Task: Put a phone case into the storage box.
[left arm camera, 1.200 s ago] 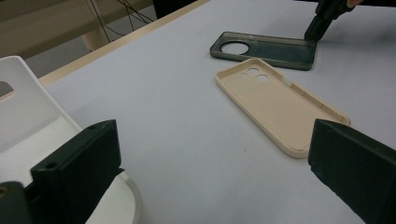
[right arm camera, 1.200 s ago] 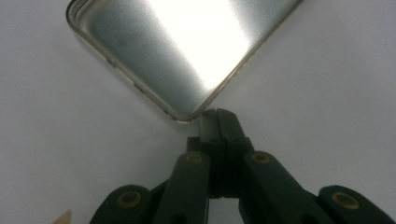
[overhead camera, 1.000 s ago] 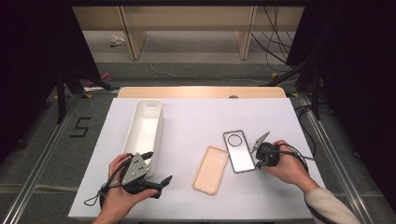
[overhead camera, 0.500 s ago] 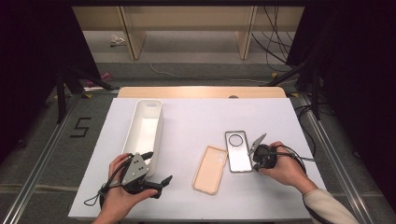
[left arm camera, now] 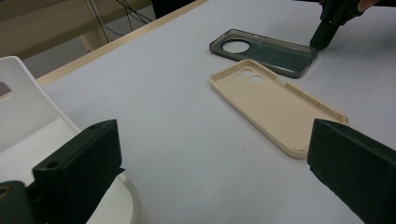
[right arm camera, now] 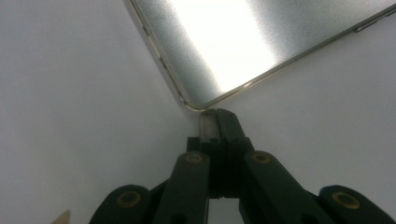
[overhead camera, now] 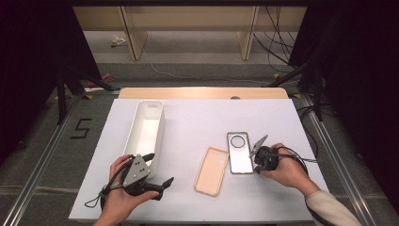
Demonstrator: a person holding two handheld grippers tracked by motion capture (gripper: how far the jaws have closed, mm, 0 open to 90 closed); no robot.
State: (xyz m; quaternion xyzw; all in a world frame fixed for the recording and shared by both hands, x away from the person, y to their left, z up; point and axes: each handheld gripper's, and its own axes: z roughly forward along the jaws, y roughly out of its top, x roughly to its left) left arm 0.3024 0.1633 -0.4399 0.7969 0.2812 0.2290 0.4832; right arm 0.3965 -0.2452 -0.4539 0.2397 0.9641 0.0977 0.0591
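Note:
A smoky grey phone case (overhead camera: 239,153) lies flat right of the table's middle, and a beige phone case (overhead camera: 211,171) lies hollow side up just left of it. My right gripper (overhead camera: 256,168) is shut, its tips (right arm camera: 217,115) resting on the table against the grey case's near right corner (right arm camera: 198,105); nothing is between the jaws. From the left gripper view the same black tip (left arm camera: 322,39) meets the grey case (left arm camera: 266,51) beside the beige case (left arm camera: 275,105). My left gripper (overhead camera: 159,168) stands open and empty (left arm camera: 215,172) at the white bin's near end.
A long white bin (overhead camera: 133,127) stands on the left of the white table (overhead camera: 197,117), its near wall (left arm camera: 28,107) beside my left jaw. A wooden strip runs along the far edge. Metal rails flank the table, with cables on the floor behind.

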